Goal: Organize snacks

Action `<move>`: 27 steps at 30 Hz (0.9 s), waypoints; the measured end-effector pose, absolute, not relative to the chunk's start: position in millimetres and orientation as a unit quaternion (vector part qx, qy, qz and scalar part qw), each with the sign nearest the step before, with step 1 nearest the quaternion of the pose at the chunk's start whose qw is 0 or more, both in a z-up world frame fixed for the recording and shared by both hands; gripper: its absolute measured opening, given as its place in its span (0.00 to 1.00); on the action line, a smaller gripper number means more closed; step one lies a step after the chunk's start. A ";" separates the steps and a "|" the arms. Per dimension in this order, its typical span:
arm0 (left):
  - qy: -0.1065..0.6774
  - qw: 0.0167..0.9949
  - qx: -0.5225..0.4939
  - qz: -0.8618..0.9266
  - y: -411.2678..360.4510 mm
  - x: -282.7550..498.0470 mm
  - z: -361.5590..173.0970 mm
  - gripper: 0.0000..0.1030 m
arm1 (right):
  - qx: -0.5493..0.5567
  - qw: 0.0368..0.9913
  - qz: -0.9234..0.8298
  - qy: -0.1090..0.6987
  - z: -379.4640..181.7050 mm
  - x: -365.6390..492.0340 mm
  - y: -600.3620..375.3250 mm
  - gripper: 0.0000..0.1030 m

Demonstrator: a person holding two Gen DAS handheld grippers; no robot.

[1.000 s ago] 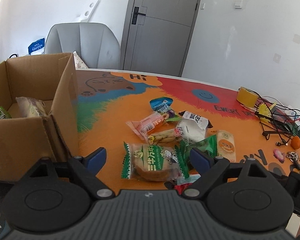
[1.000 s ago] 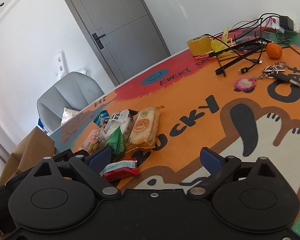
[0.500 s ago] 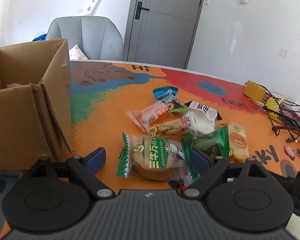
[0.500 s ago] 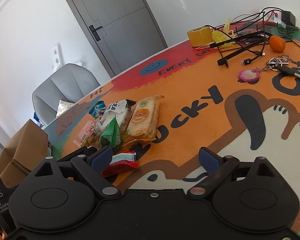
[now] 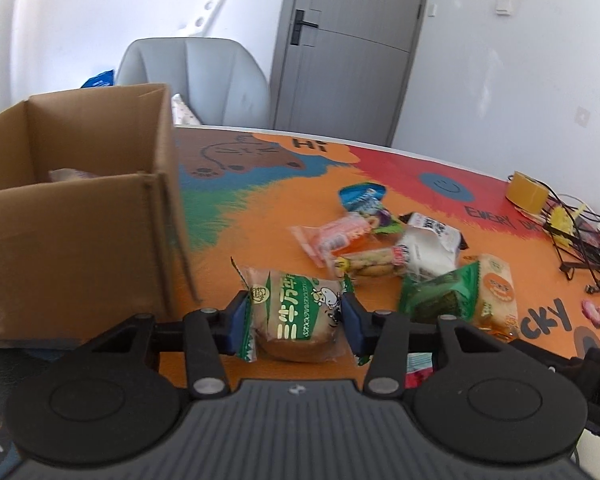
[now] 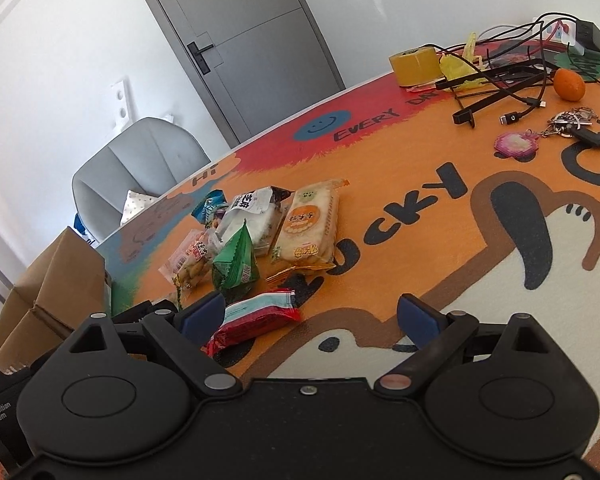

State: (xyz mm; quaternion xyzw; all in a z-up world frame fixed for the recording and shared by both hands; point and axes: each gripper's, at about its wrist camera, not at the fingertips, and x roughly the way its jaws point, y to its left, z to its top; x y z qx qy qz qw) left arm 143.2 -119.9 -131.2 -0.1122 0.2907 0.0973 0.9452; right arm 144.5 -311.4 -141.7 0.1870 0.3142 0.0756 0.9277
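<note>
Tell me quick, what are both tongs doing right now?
Left tongs: closing on the green bread packet, pads at its sides.
Right tongs: open, holding nothing.

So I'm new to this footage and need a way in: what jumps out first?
The left gripper is closing on a green-wrapped bun packet at the near table edge, its blue pads against both sides. Left of it stands an open cardboard box. Behind lies a heap of loose snack packets on a loud orange cartoon tablecloth.
</note>
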 end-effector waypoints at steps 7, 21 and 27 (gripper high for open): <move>0.278 0.946 -0.125 0.112 -99.4 126.5 -125.1 0.46 | 0.171 0.928 0.096 0.318 -138.0 143.0 -288.4 0.89; 0.259 0.947 -0.149 0.118 -67.0 86.7 -113.4 0.46 | 0.150 0.926 0.090 0.336 -138.5 157.9 -253.3 0.66; 0.254 0.946 -0.160 0.120 -60.3 81.0 -111.7 0.46 | 0.109 0.935 0.051 0.334 -139.6 168.6 -243.5 0.42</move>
